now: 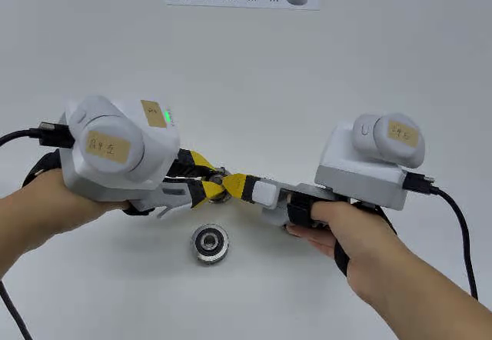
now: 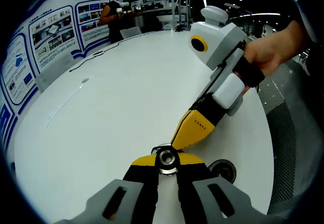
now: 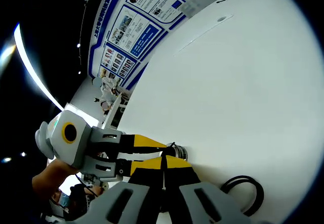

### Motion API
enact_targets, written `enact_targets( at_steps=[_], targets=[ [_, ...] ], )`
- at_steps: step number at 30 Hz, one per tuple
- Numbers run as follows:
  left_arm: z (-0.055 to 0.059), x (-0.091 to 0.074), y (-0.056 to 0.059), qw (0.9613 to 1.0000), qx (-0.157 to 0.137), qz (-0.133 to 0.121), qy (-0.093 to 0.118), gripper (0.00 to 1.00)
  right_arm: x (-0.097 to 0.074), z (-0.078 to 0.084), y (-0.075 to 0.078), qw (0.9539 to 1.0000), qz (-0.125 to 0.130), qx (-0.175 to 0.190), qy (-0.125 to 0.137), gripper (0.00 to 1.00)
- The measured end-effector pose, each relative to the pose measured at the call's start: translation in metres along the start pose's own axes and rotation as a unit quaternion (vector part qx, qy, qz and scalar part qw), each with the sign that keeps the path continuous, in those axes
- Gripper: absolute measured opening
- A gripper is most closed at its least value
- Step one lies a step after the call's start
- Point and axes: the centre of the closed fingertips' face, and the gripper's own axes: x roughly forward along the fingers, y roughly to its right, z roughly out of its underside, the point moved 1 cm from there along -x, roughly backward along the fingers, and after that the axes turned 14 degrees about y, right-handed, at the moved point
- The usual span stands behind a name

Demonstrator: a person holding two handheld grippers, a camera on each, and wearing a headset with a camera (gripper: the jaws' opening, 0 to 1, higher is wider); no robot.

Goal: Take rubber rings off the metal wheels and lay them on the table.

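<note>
The left tongs [image 2: 165, 162] pinch the metal wheel [image 1: 218, 177] in mid-air while the right tongs [image 3: 164, 162], pressed together, seem to nip its rubber ring [image 2: 160, 148] at 1 o'clock, so a jerky pull could yank the wheel free onto the spare wheel [image 1: 210, 244] at 6 o'clock.

The head view looked down from close above onto the white table [image 1: 254, 63]. Each gripper view sat low over it, looking along its own jaws at short range; the right gripper view was rolled sideways. All 3 views shared the small wheel [image 1: 219, 177] where the left gripper [image 1: 207, 186] and right gripper [image 1: 234, 188] met.
</note>
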Motion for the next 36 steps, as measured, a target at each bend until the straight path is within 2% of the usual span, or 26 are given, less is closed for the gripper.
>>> enact_targets(
  at_steps=[11,18,21,25,32,36],
  targets=[
    [0.0010,-0.0005,-0.0016,1.0000,0.000,-0.003,0.004,0.13,-0.0035,0.0005,-0.0060,0.9999,-0.013,0.006,0.006,0.01],
    [0.0011,-0.0005,-0.0017,1.0000,0.003,-0.003,0.002,0.13,-0.0040,-0.0005,-0.0035,0.9998,-0.004,0.017,0.008,0.01],
    [0.0015,-0.0007,-0.0029,0.9998,-0.015,-0.009,0.005,0.13,-0.0034,-0.0004,-0.0026,0.9996,0.003,0.026,0.009,0.01],
    [0.0014,-0.0005,-0.0028,0.9997,-0.018,-0.011,0.007,0.13,-0.0014,0.0000,-0.0026,0.9990,0.008,0.042,0.013,0.01],
    [0.0002,-0.0003,-0.0027,0.9995,-0.028,-0.012,0.010,0.14,-0.0002,0.0002,-0.0019,0.9987,0.012,0.049,0.014,0.01],
    [-0.0023,-0.0012,-0.0010,0.9998,-0.016,-0.010,0.008,0.13,0.0007,0.0000,-0.0030,0.9983,0.011,0.055,0.016,0.01]
  ],
)
